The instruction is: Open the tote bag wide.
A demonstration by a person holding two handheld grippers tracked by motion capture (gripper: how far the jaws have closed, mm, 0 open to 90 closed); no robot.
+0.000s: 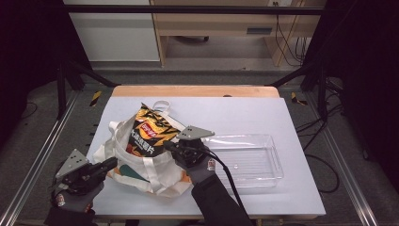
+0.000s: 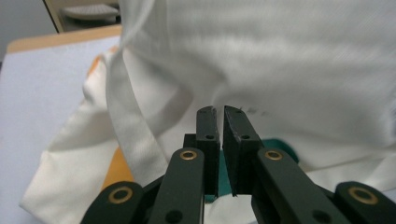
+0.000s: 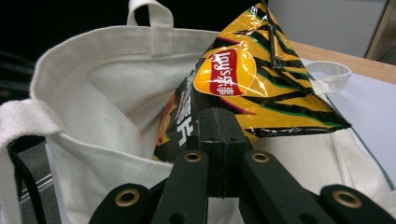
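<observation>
Grey tabletop: Lay's chip bag in tote; both tongs pressed together.

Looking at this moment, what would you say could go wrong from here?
The chip bag stands half out of the tote bag, tilted, so it may tip back out. The right gripper looks shut at the tote's rim and could pinch or crush the chips. The left gripper barely holds fabric, so the opening may sag.
</observation>
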